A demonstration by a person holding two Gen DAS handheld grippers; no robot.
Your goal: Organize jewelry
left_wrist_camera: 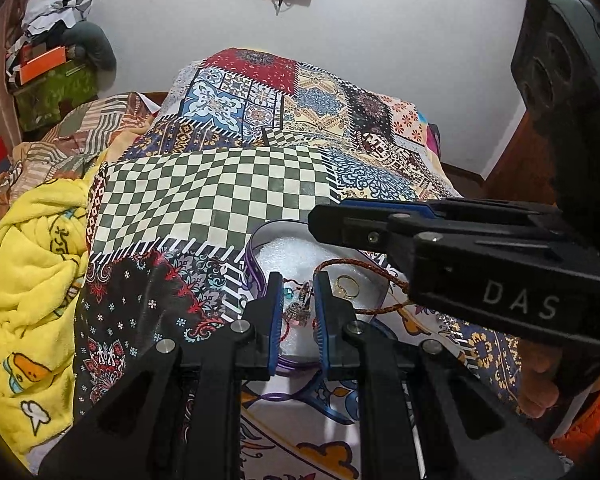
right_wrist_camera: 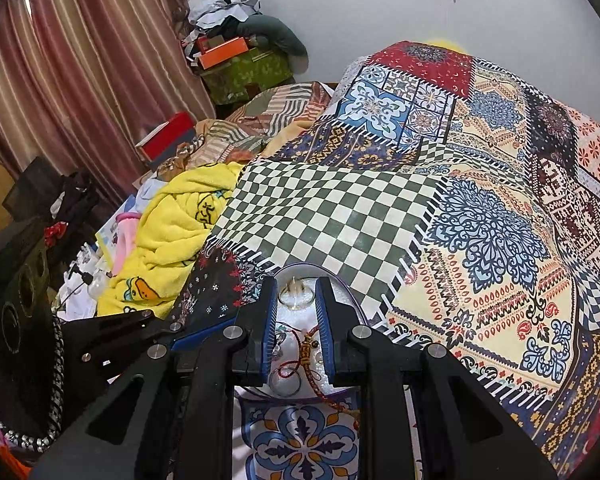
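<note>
- While both grippers hang over the purple-rimmed jewelry box (left_wrist_camera: 256,248) on the patchwork bedspread (left_wrist_camera: 204,196), neither one visibly clamps anything.
- Left gripper (left_wrist_camera: 297,300): jaws narrow, blue pads a small gap apart. A silver charm piece (left_wrist_camera: 298,312) with a teal bead lies on the white foam lining between them; can't tell if the pads touch it.
- Right gripper (right_wrist_camera: 297,320): jaws also narrow. A red-and-gold braided cord bracelet (right_wrist_camera: 308,354) lies on the foam in the gap, no visible pinch.
- In the left wrist view the right gripper (left_wrist_camera: 320,220) crosses from the right edge, its tip over the box's far rim.
- The red cord loops over the foam and trails over the box's right rim onto the bedspread.
- Gold ring (left_wrist_camera: 348,285) lies on the foam near the box's right rim.
- Hoop rings (right_wrist_camera: 296,294) sit toward the box's far rim; another ring (right_wrist_camera: 285,384) lies at the near rim.
- Yellow blanket (right_wrist_camera: 172,236) is bunched at the bed's left edge.
</note>
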